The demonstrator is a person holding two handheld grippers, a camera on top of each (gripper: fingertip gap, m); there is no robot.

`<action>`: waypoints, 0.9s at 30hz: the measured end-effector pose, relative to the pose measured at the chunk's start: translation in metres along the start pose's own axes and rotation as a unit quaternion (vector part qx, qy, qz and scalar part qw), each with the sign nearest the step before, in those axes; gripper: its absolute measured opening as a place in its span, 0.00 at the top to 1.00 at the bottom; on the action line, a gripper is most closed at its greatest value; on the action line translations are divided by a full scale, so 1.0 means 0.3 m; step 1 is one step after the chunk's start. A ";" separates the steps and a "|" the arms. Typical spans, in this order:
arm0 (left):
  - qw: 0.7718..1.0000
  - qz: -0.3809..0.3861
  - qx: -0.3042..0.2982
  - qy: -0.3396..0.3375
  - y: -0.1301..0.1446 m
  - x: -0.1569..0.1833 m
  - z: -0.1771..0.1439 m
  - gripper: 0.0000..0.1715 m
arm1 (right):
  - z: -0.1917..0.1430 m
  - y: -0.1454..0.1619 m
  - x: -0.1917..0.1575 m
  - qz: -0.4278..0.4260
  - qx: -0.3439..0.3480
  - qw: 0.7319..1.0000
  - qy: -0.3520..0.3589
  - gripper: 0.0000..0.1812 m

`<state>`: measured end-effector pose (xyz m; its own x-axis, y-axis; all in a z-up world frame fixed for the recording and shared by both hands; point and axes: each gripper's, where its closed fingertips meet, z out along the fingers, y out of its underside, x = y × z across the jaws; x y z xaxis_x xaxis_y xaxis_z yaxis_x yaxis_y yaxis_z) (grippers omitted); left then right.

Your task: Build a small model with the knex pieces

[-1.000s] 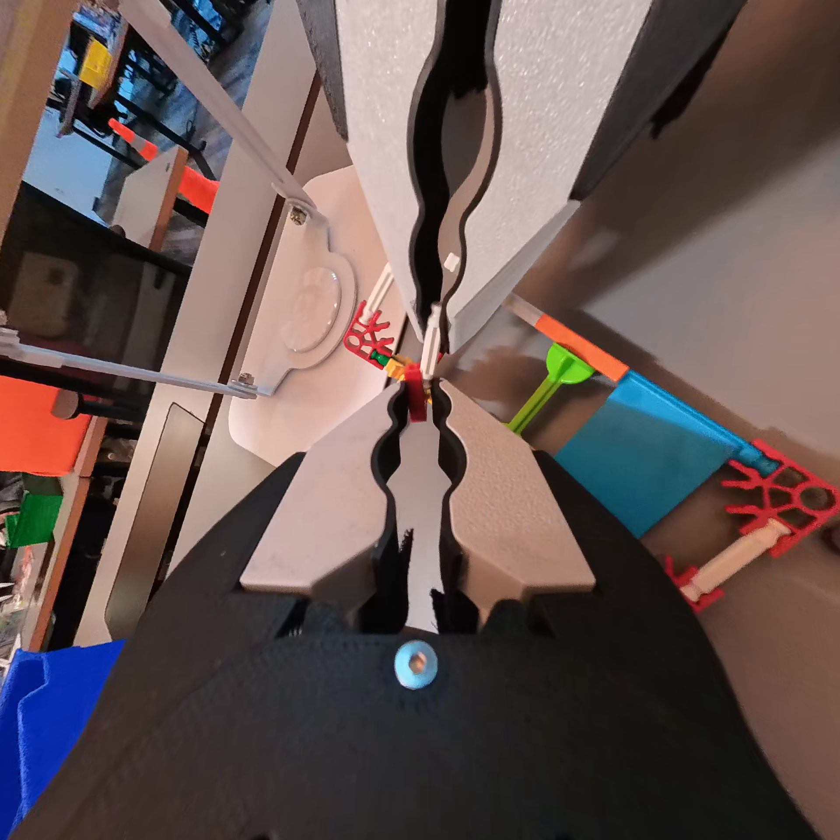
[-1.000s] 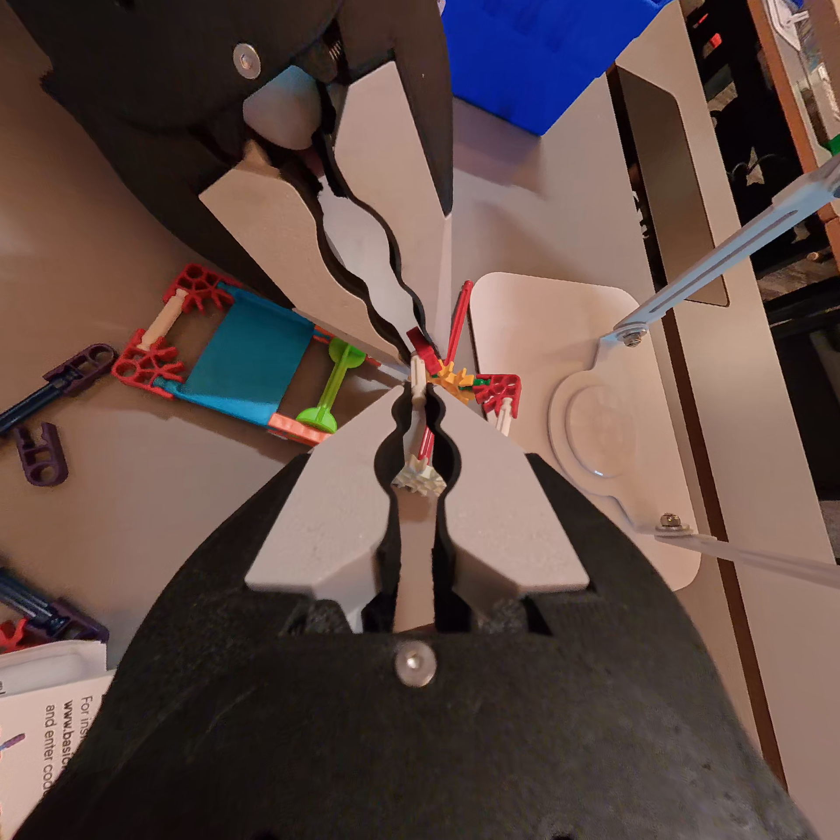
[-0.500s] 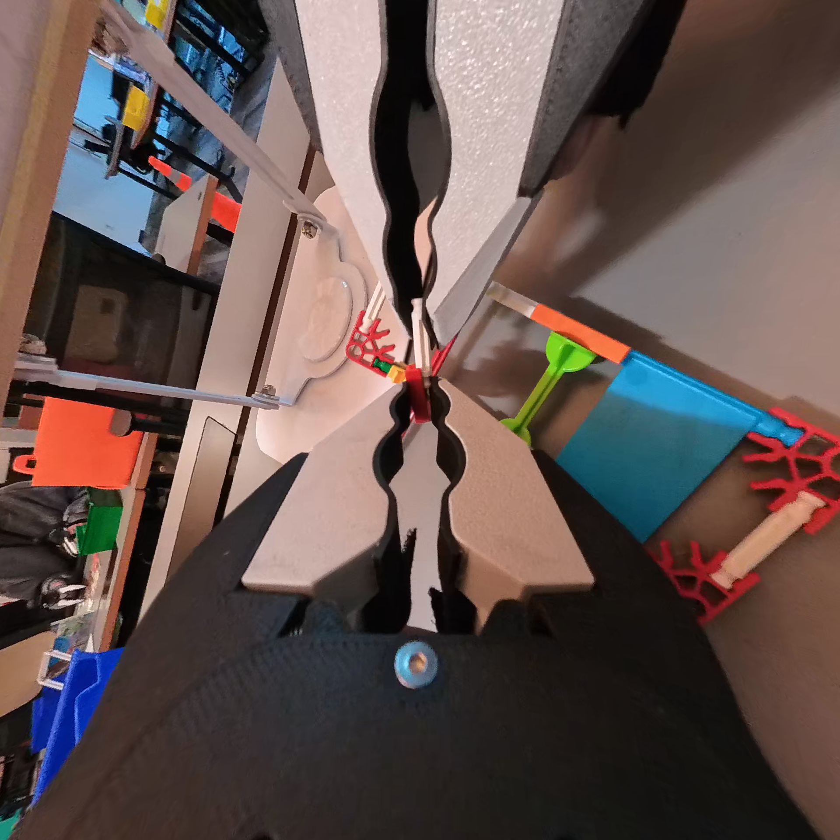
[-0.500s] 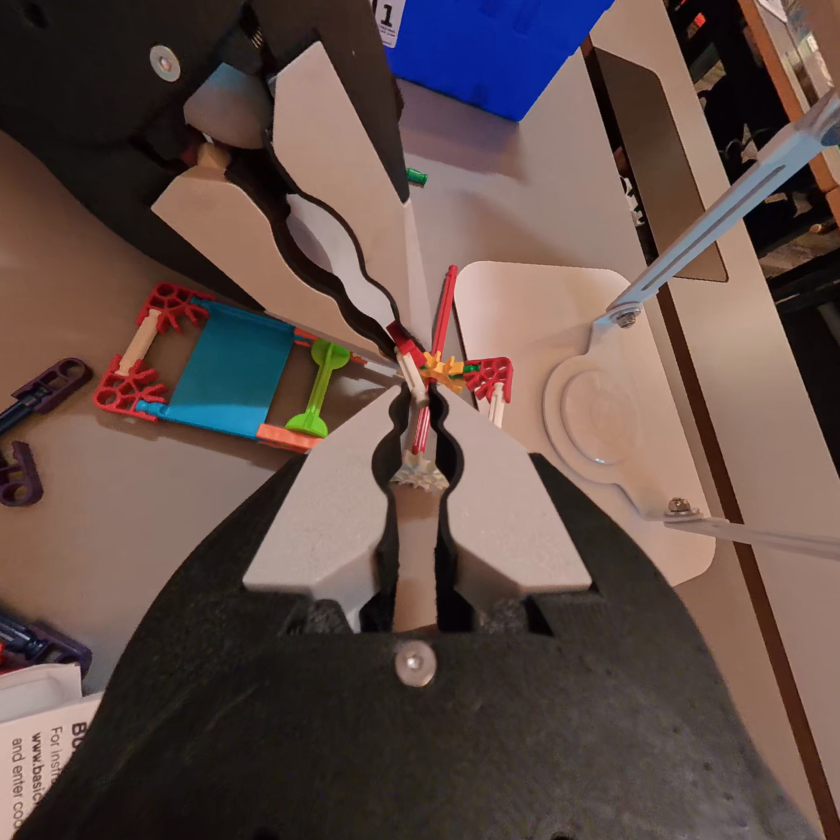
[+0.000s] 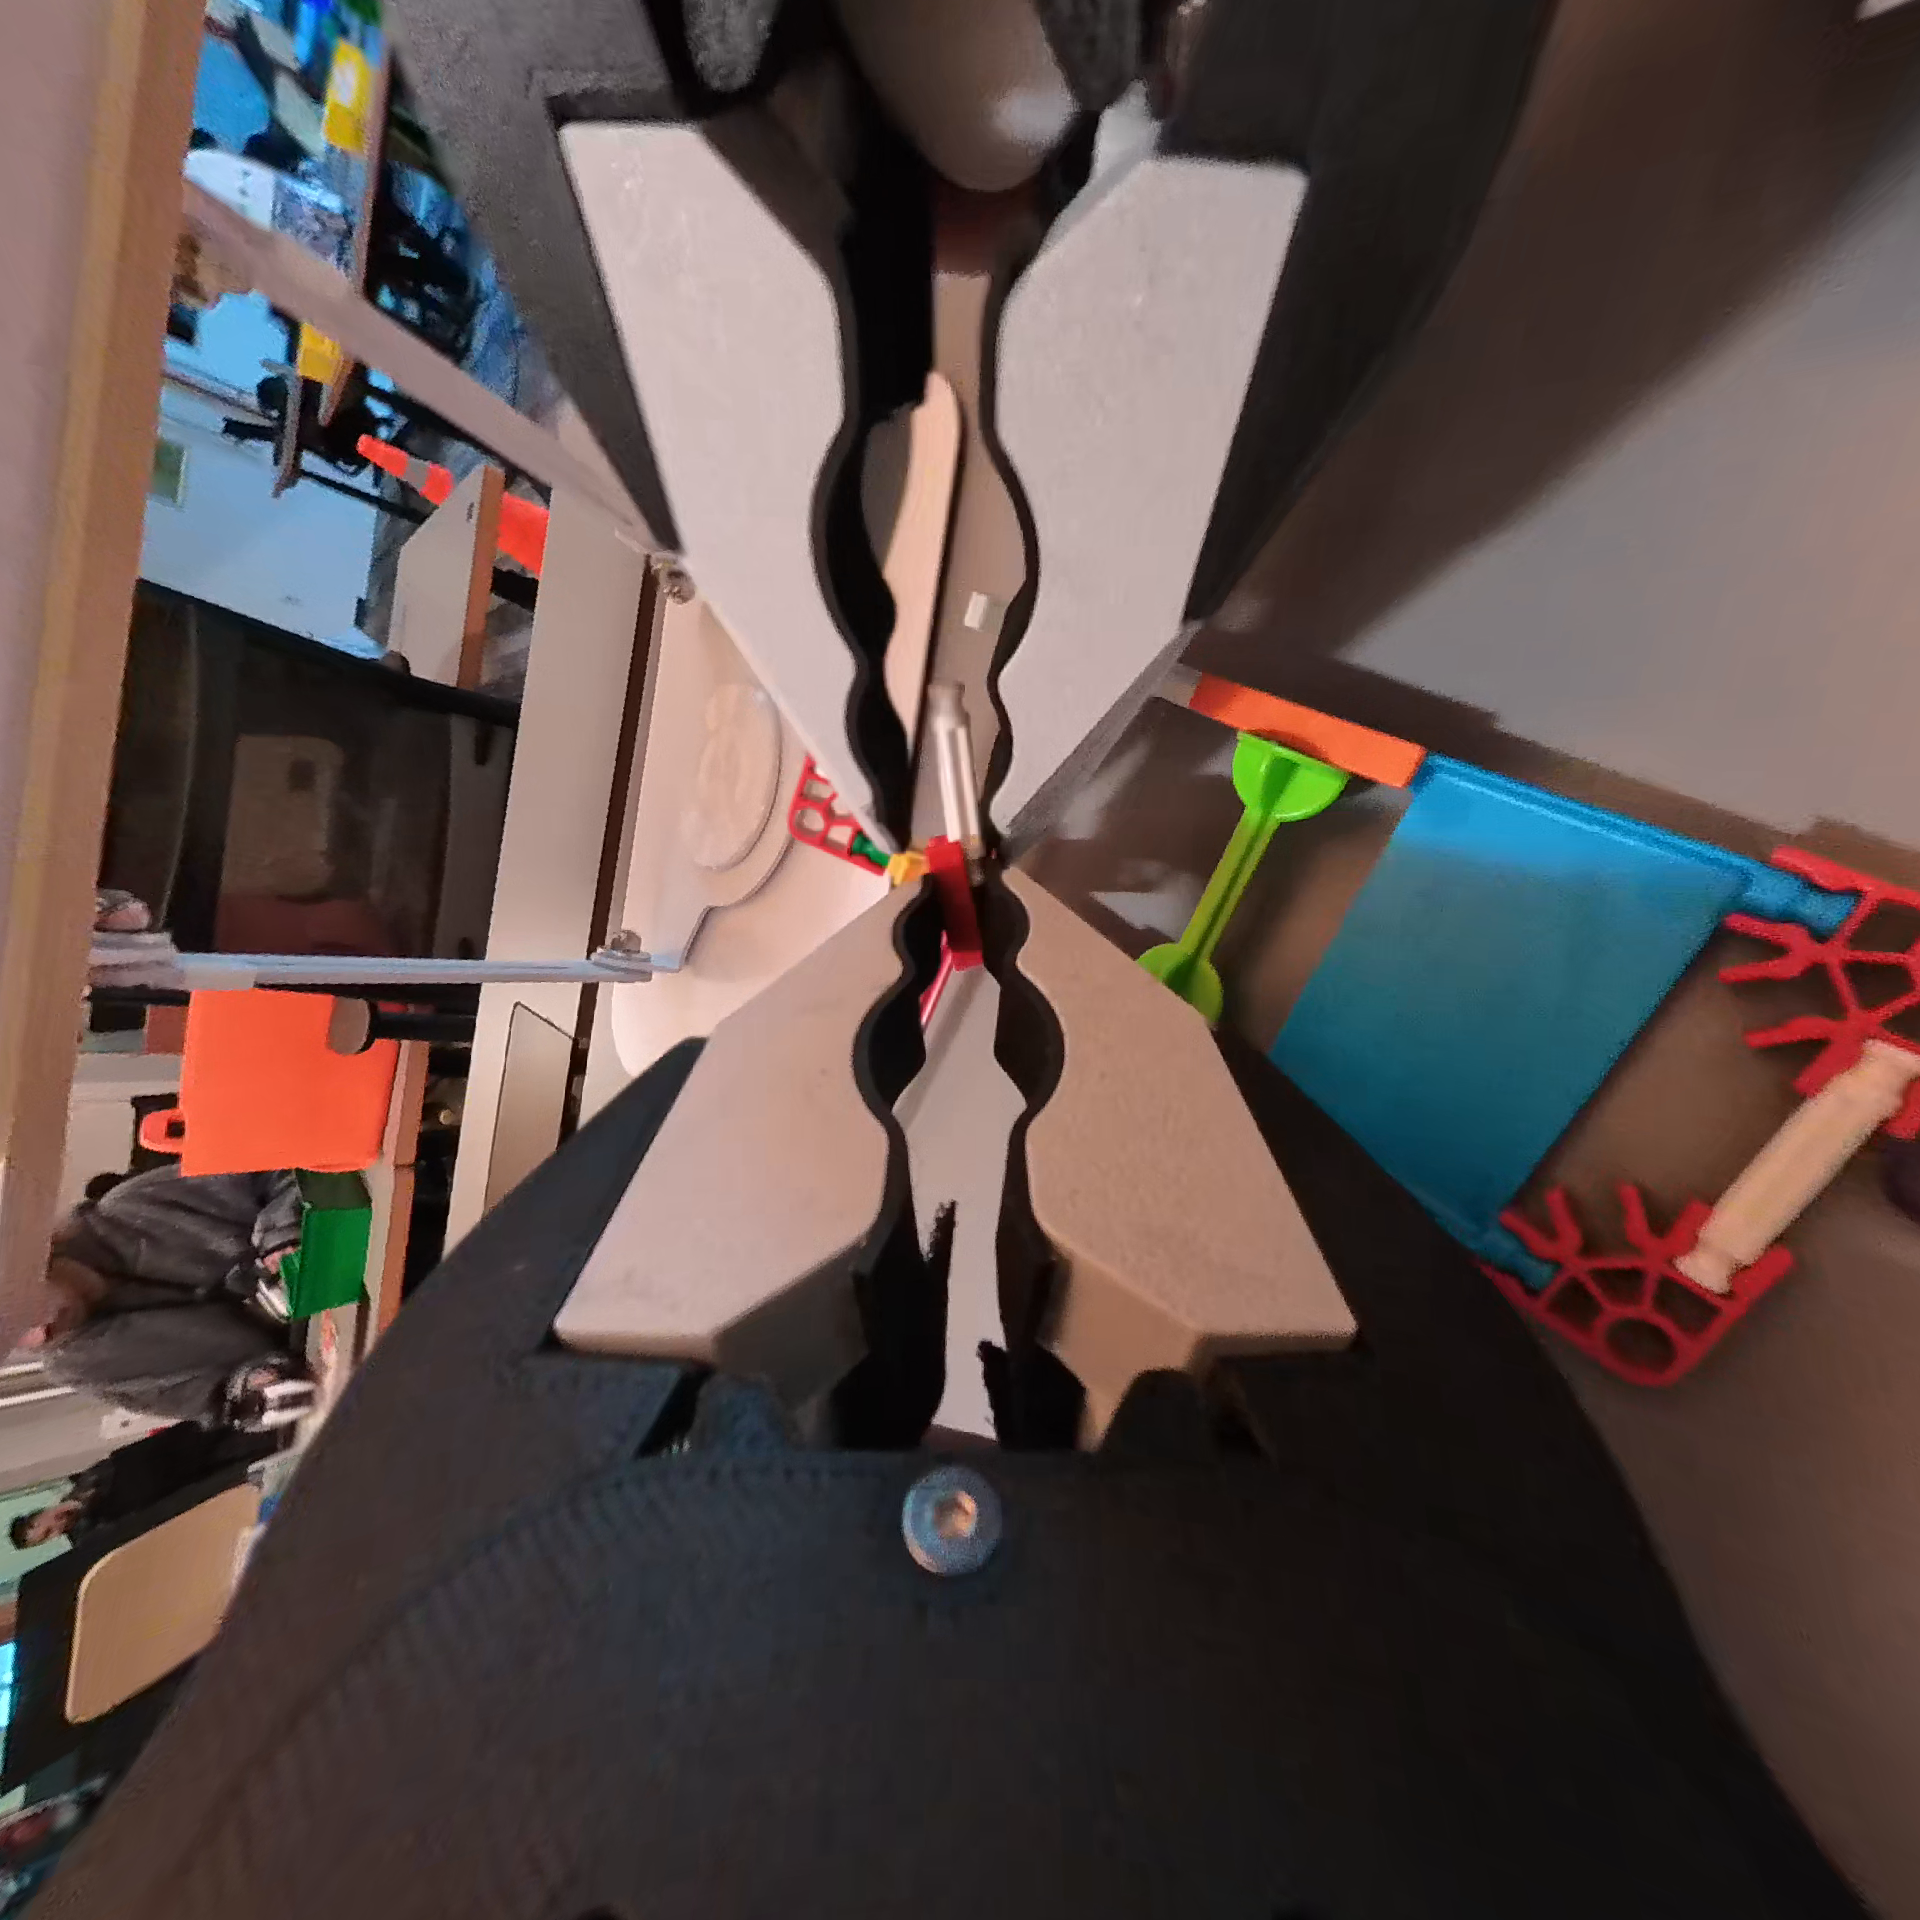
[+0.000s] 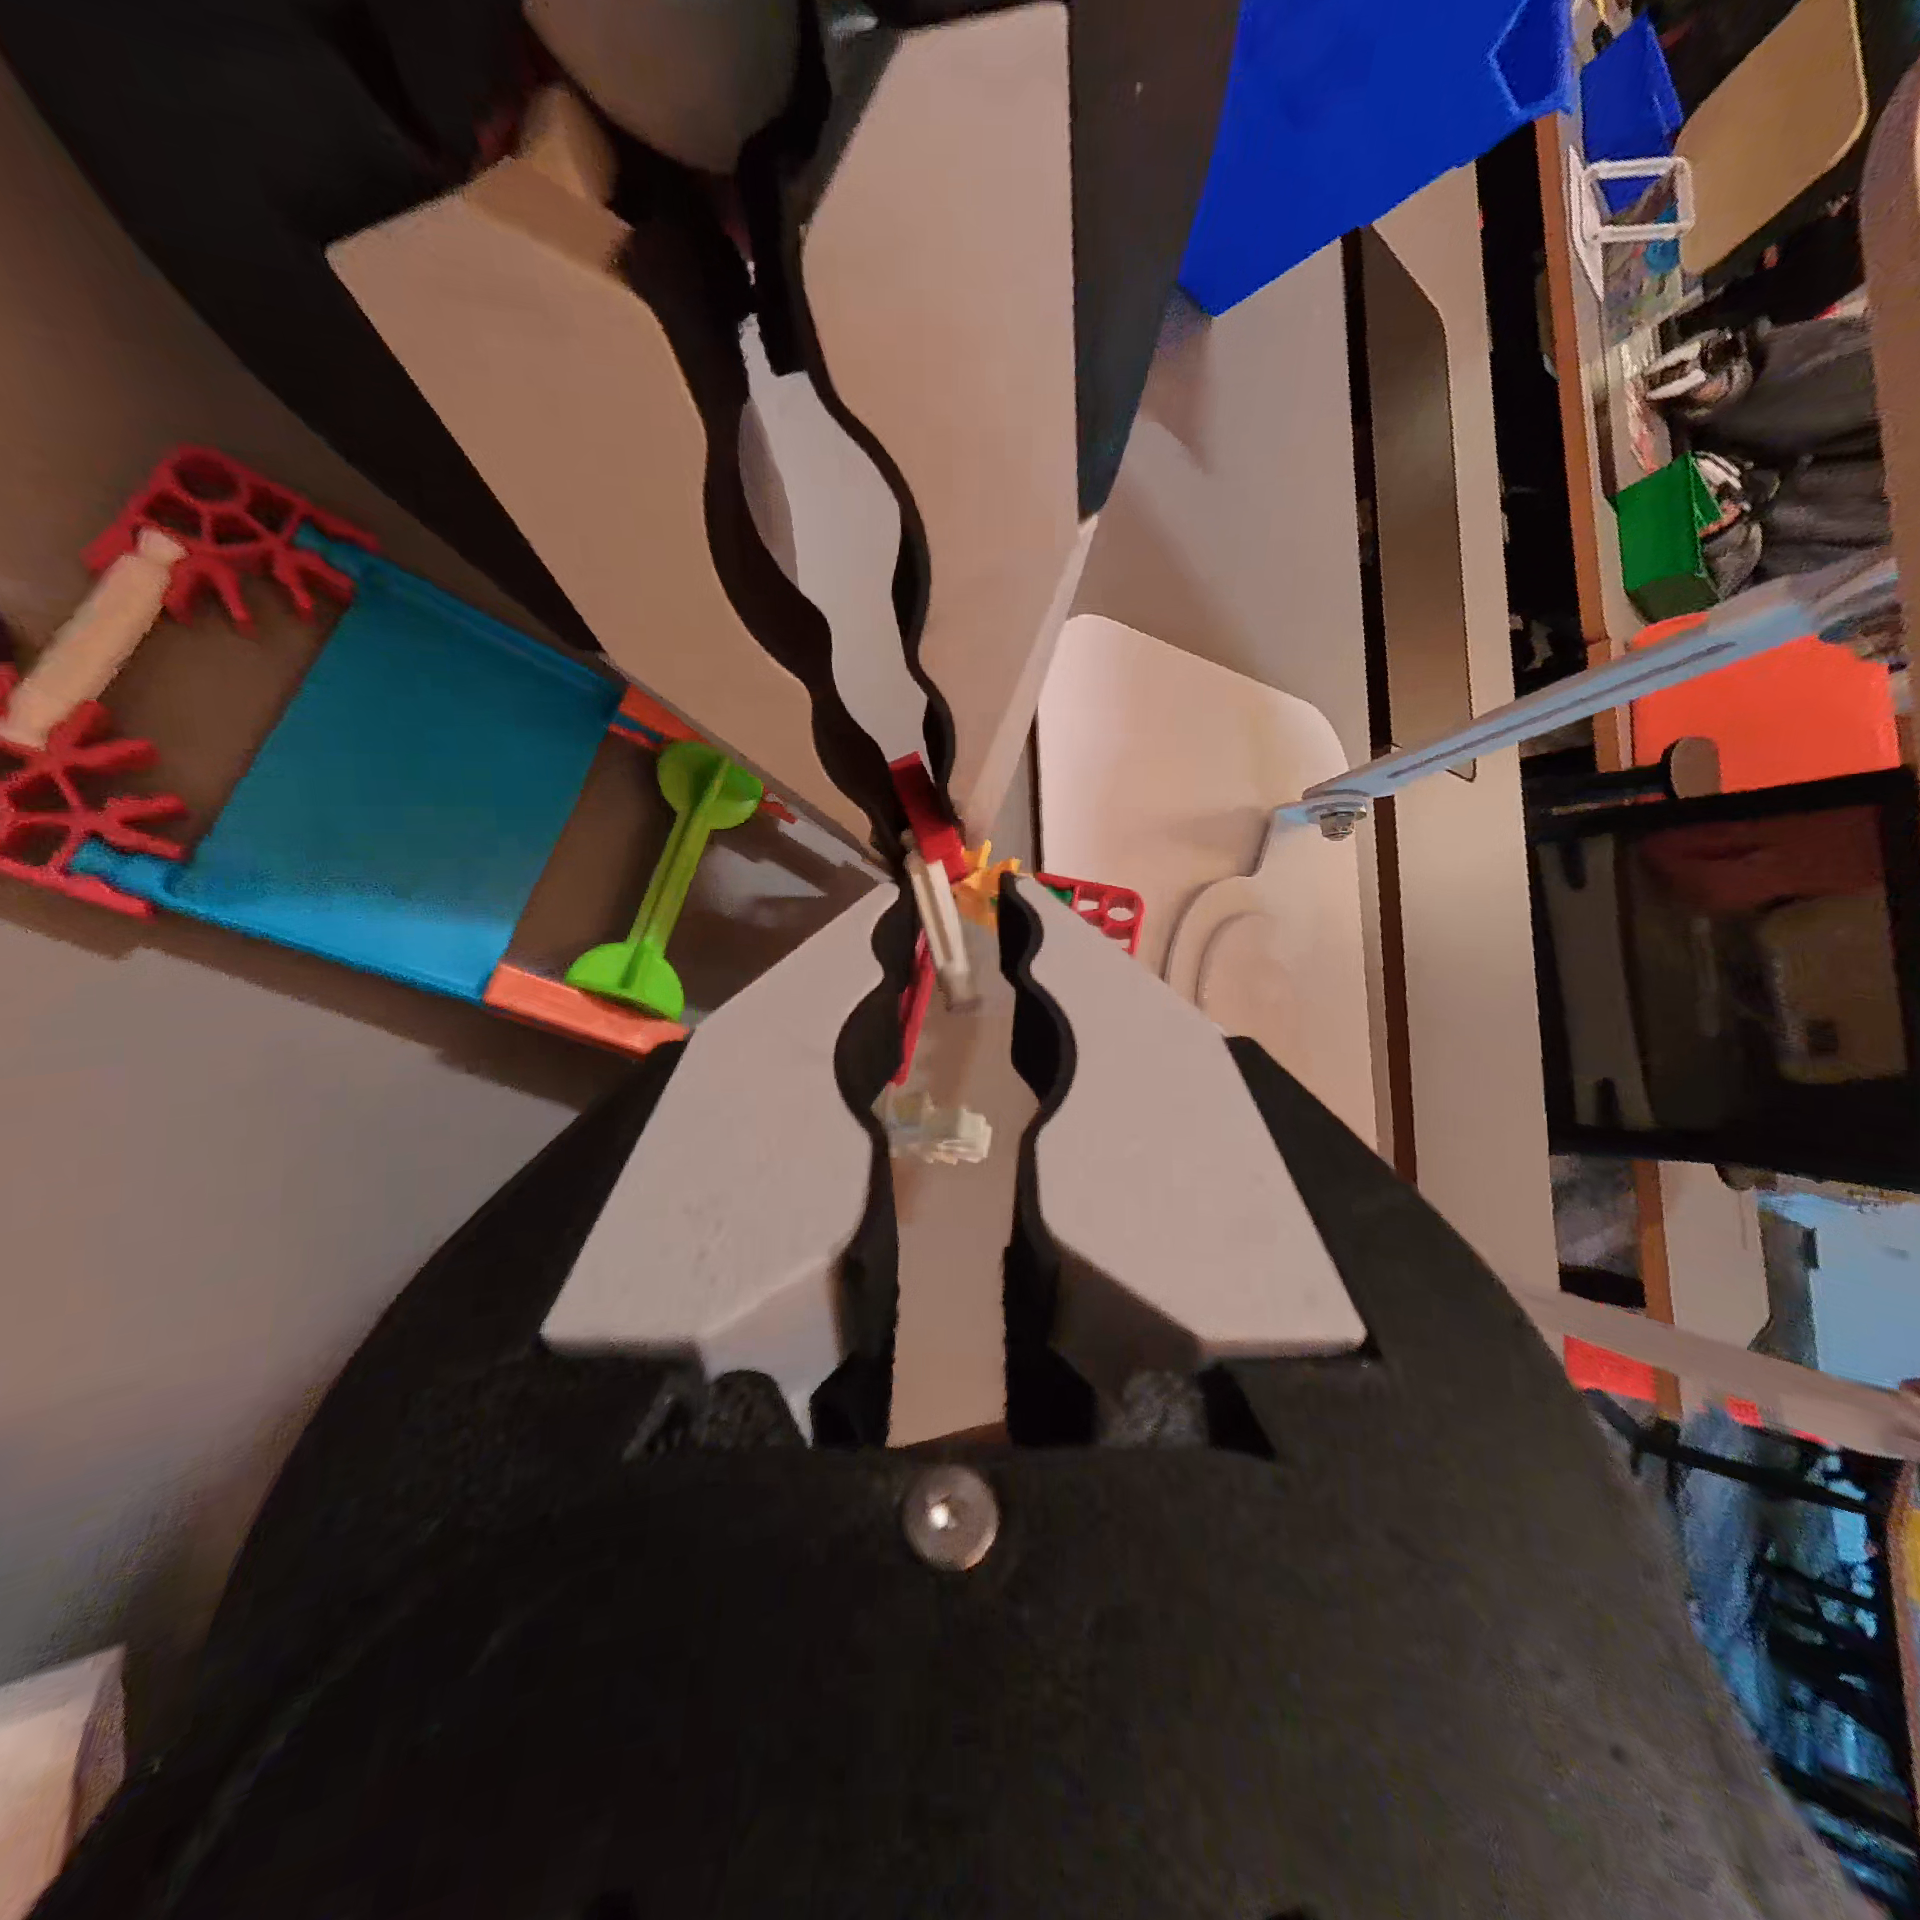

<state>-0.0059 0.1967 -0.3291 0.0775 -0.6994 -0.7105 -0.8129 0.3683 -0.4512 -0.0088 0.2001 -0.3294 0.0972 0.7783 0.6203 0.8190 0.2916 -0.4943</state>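
My left gripper (image 5: pixel 951 894) is shut on a small red connector (image 5: pixel 954 899) at its fingertips. My right gripper (image 6: pixel 948 891) faces it tip to tip and is shut on a short white rod (image 6: pixel 940 925). The rod's end meets the red connector (image 6: pixel 920 810). The rod also shows between the right gripper's fingers in the left wrist view (image 5: pixel 954 758). Just behind the tips are a yellow connector (image 6: pixel 977 883) and another red connector (image 6: pixel 1101 904). A red rod (image 6: pixel 914 1008) and a clear connector (image 6: pixel 935 1127) show between my right fingers, blurred.
A blue panel (image 5: pixel 1507 966) framed by red connectors (image 5: pixel 1631 1299), a cream rod (image 5: pixel 1797 1153), a green rod (image 5: pixel 1242 862) and an orange strip (image 5: pixel 1309 738) lies on the brown table. A white plate (image 6: pixel 1164 779) with metal arms sits beside it. A blue bin (image 6: pixel 1351 125) stands farther back. My left and right fingertips are right by each other.
Both grippers have rolled and closed in on each other. The white rod now sits deeper between the right fingers, its end against the red connector. The blue panel looms larger.
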 end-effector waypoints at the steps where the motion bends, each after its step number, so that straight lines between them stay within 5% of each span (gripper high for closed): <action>1: 1.000 0.006 0.003 0.002 -0.006 0.005 -0.002 0.98 | -0.004 0.000 -0.007 -0.007 0.000 1.000 -0.009 0.93; 12: 0.998 0.060 0.003 0.011 -0.041 0.052 -0.018 0.98 | -0.028 0.001 -0.070 -0.054 -0.020 0.996 -0.062 0.97; 27: 0.999 0.047 -0.013 -0.006 -0.031 0.040 -0.003 0.99 | -0.014 0.016 -0.054 0.066 -0.050 0.993 -0.084 0.99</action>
<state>0.0020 0.1844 -0.3329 0.0058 -0.6552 -0.7554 -0.8320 0.4159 -0.3671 -0.0042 0.1865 -0.3393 0.1175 0.8905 0.4395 0.8581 0.1317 -0.4964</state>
